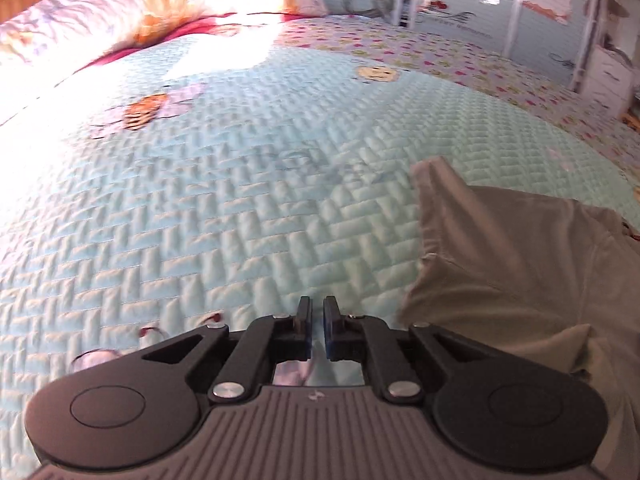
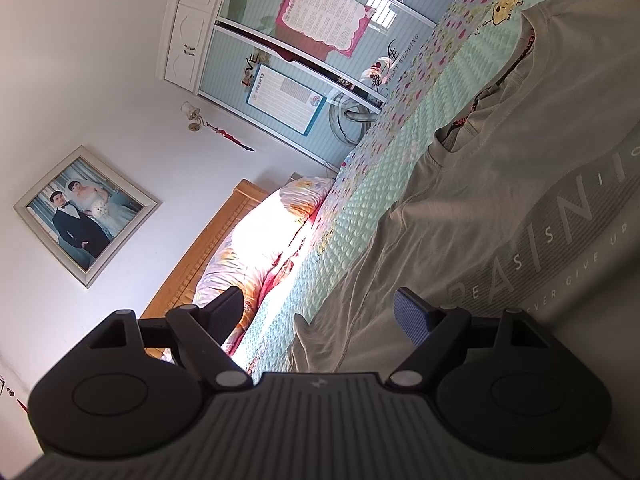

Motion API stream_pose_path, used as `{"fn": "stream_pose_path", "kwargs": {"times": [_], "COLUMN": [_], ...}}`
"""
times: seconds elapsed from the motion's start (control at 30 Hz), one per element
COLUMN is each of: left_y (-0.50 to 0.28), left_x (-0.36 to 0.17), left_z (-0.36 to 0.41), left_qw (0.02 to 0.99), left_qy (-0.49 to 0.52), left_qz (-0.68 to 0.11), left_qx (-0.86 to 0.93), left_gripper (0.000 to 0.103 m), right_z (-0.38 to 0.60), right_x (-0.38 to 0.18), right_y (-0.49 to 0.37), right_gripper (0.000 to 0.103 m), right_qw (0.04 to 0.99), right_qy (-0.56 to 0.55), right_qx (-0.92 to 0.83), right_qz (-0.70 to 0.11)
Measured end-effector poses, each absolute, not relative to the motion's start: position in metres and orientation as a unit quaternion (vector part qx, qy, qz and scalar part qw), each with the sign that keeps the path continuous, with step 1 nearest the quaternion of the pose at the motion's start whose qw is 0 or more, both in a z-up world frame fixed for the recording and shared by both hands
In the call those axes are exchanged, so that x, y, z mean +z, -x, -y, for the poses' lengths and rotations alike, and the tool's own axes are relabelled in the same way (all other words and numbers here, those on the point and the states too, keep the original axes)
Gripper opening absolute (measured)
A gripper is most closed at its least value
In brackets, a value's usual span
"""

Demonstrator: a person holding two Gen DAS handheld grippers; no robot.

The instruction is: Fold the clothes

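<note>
A beige T-shirt (image 1: 500, 264) lies spread on the mint quilted bedspread (image 1: 200, 220), at the right of the left wrist view. My left gripper (image 1: 317, 304) hovers over bare quilt just left of the shirt's edge. Its jaws stand together with only a thin slit and nothing between them. In the right wrist view, which is rolled sideways, the same T-shirt (image 2: 520, 184) shows grey printed lettering. My right gripper (image 2: 318, 296) stands wide open close to the shirt's sleeve. The pads touch no cloth.
A flowered pillow (image 1: 120, 12) lies at the head of the bed against a wooden headboard (image 2: 200, 264). A wardrobe with sliding doors (image 2: 300, 60) stands beyond the bed's far side. A framed photo (image 2: 86, 214) hangs on the white wall.
</note>
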State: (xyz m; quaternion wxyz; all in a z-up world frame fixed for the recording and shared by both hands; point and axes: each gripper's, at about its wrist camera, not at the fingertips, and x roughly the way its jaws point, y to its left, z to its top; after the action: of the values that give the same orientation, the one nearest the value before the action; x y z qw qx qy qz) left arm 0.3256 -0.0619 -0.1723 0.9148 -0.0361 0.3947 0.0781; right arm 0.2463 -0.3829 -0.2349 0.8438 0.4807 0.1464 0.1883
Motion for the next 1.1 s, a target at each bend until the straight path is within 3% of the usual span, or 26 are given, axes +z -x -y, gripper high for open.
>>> {"fn": "stream_pose_path", "kwargs": {"times": [0.13,0.23,0.27,0.43,0.77,0.87,0.97,1.03,1.1], "left_y": [-0.309,-0.310,-0.312,-0.364,-0.360,-0.352,-0.354,-0.352,-0.345], "left_x": [-0.150,-0.144,-0.144,-0.188,-0.165,-0.156,-0.172,-0.183,-0.180], "left_z": [0.085,0.131,0.146,0.167,0.077,0.081,0.083,0.076,0.070], "left_qw": [0.944,0.951,0.948,0.913,0.905,0.914,0.905,0.902,0.909], "left_qy": [0.018,-0.024,-0.037,-0.050,0.227,0.207,0.179,0.174,0.171], "left_qz": [-0.328,-0.300,-0.296,-0.385,-0.356,-0.340,-0.379,-0.390,-0.378], "left_qx": [0.037,-0.074,-0.112,-0.124,-0.050,-0.075,-0.079,-0.063,-0.046], "left_gripper": [0.019,0.058,0.060,0.064,0.061,0.062,0.062,0.051,0.050], "right_z": [0.383,0.384,0.384,0.385,0.386,0.385,0.385,0.384,0.384], "right_x": [-0.236,-0.237,-0.237,-0.236,-0.237,-0.236,-0.236,-0.237,-0.236], "right_y": [-0.246,-0.245,-0.245,-0.246,-0.247,-0.247,-0.246,-0.247,-0.247], "right_gripper": [0.082,0.082,0.082,0.082,0.082,0.082,0.082,0.082,0.082], "right_qw": [0.843,0.843,0.842,0.840,0.836,0.838,0.838,0.838,0.838], "right_qy": [-0.482,-0.482,-0.483,-0.486,-0.492,-0.490,-0.490,-0.490,-0.490], "right_qx": [0.189,0.189,0.189,0.191,0.194,0.193,0.193,0.193,0.193], "right_qz": [-0.146,-0.146,-0.146,-0.146,-0.144,-0.144,-0.144,-0.143,-0.143]}}
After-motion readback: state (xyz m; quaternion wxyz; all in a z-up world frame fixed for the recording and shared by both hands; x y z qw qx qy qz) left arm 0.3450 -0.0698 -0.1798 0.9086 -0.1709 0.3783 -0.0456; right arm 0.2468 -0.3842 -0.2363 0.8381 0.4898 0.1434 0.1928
